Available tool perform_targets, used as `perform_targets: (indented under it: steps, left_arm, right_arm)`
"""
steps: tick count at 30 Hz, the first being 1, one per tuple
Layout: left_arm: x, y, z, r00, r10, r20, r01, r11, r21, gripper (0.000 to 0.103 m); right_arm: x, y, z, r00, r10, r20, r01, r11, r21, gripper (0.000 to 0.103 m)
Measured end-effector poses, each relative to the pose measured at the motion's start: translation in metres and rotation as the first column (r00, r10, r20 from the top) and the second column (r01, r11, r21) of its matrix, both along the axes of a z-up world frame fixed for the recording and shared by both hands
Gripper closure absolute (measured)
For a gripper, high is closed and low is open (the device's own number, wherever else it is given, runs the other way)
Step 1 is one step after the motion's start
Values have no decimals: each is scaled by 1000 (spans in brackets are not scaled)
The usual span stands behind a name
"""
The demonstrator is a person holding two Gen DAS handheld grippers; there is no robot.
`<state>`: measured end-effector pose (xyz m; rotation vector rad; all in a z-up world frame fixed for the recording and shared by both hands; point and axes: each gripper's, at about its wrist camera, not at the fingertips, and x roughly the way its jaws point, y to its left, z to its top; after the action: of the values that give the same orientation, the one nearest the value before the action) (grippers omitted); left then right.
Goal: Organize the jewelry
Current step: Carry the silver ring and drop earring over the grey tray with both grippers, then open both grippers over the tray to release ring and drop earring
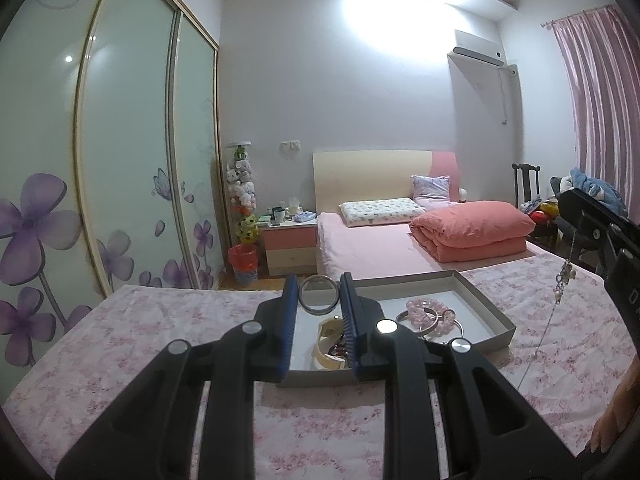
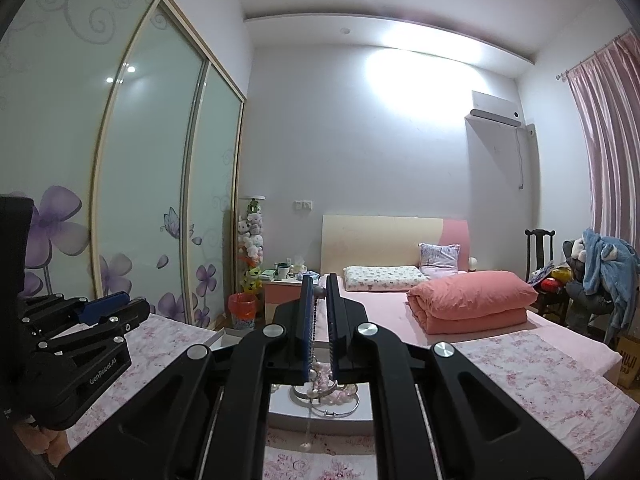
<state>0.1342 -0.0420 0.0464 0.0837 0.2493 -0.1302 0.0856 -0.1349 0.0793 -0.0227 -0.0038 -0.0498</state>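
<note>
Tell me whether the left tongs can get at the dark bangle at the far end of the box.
Probably yes. The left tongs stand open and empty, framing the dark bangle in the shallow open box, with nothing over it. The right tongs hold the necklace off to the side.

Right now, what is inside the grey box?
The grey box holds a dark bangle, a pink bead bracelet, thin silver bangles and a cream cuff. The left gripper covers the rest.
</note>
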Motion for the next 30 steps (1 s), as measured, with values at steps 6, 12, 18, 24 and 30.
perform_targets:
  steps: [6,12,18,24,30]
  left_arm:
    - [33,5,3,997,-27,-71,23,998,-55,81]
    - [75,3,4,994,-38,-107,29,996,-84,81]
    - [126,-8,-13,983,-57,-176,37,993,-112,81]
    - [159,-21,-37,967,-71,-243,48,994,-100,81]
    - [176,-26,-54,952,-82,-295,54,993,-101,78]
  right_arm:
    - [23,-9,9,1000,3,-7,-3,1000,22,95]
    - [71,-22,9,998,24,-51,-19,996,90,95]
    - [122,-26,-9,991,46,-126,-29,991,129,95]
    - [161,-24,-39,970,79,-228,-42,986,163,95]
    - [175,-25,-53,941,114,-317,-50,978,203,82]
